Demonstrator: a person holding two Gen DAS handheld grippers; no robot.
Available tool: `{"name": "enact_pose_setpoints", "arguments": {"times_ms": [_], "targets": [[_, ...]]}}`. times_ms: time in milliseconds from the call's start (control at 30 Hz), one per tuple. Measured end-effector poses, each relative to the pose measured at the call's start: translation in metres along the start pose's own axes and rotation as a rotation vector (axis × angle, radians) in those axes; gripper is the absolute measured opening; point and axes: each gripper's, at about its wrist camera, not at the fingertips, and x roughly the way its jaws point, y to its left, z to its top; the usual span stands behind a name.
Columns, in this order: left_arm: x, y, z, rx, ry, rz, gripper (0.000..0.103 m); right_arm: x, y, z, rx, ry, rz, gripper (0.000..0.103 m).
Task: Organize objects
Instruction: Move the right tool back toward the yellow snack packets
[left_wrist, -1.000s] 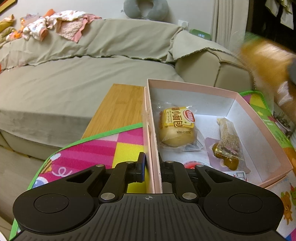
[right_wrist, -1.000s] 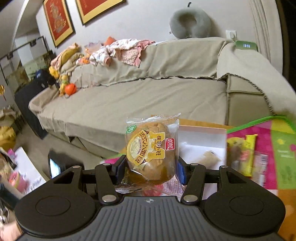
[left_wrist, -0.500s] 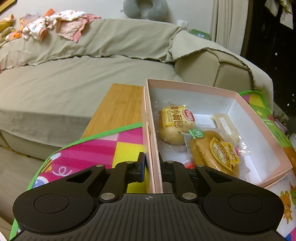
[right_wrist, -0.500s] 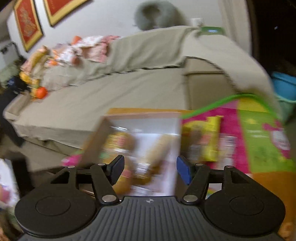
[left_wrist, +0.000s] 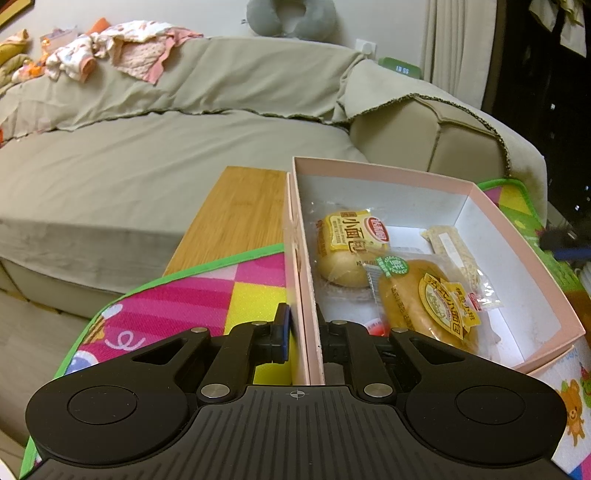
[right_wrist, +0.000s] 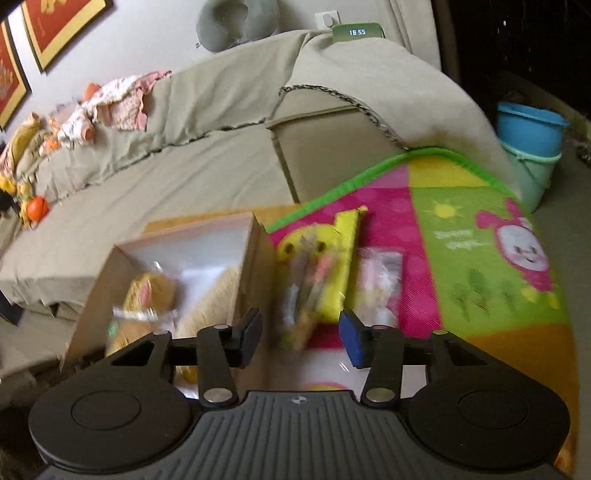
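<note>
Pink box (left_wrist: 491, 206): two wrapped buns (left_wrist: 424, 299)

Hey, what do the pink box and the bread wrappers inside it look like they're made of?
Pink box: likely matte cardboard, judging by its thin stiff walls and white lining. Bread wrappers: clear glossy plastic film, crinkled and reflecting light, with printed labels.

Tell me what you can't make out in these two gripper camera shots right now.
- Red item in the pink box, left wrist view: mostly hidden behind the left gripper and the round bread pack.
- Yellow snack packet on the play mat, right wrist view: motion blur, print unreadable.
- Clear packet beside it: blurred, contents unclear.
- Right gripper: open; the blur hides whether it touches the packet.
</note>
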Motion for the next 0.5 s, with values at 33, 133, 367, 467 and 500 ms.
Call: {"name": "enact_pose_setpoints", "arguments": {"times_ms": [33,133,367,467,500], "targets": [[0.000,0.000,0.000,0.000,0.000,0.000,0.012,0.006,0.003,0.004,0.003,-0.008,0.001,0.042],[0.000,0.000,0.000,0.000,0.000,0.000,0.012,0.025,0.007,0.014,0.027,-0.007,-0.007,0.036],[0.000,0.000,0.000,-0.001,-0.001,-0.002,0.013,0.058,-0.001,0.017,0.100,0.033,0.010,0.023],[0.000,0.000,-0.001,-0.002,-0.001,-0.002,0.013,0.060,-0.008,0.011,0.145,0.097,0.087,0.009],[0.000,0.000,-0.001,-0.002,-0.001,-0.003,0.013,0.060,-0.010,0.008,0.152,0.110,0.094,0.007]]}}
